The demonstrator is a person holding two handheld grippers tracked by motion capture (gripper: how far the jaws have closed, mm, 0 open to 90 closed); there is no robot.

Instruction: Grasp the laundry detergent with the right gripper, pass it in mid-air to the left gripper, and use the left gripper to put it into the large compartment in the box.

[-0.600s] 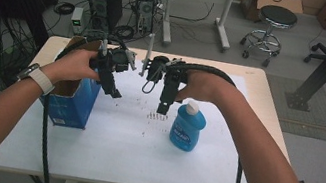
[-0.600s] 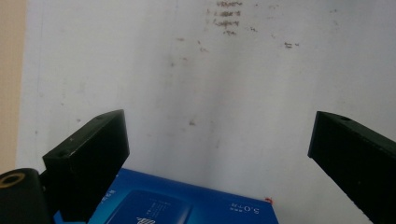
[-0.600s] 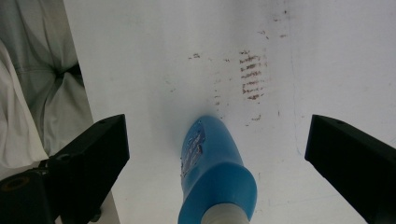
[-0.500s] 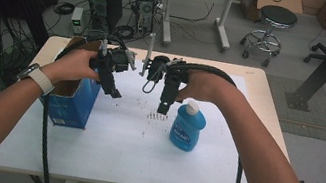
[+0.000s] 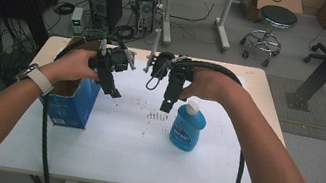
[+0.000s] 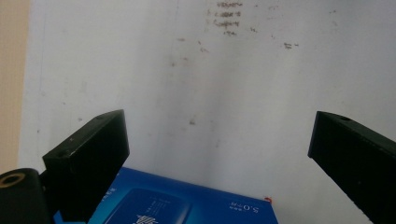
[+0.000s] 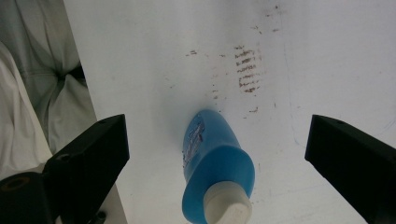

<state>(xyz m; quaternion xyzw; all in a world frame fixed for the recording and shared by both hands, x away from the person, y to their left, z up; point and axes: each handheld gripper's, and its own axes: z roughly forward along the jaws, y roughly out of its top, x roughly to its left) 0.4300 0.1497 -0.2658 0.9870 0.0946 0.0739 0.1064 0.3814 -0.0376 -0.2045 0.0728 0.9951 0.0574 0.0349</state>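
The bottle (image 5: 187, 130) is bright blue with a white cap and a label in darker blue with white lettering, and the open box (image 5: 69, 100) beside the left hand-held gripper (image 5: 113, 92) is deep blue with pale print and brown cardboard flaps. Both the left and the right hand-held gripper (image 5: 165, 106) are black. The table (image 5: 264, 84) is light wood under a white sheet (image 5: 119, 155) speckled with small brown marks.
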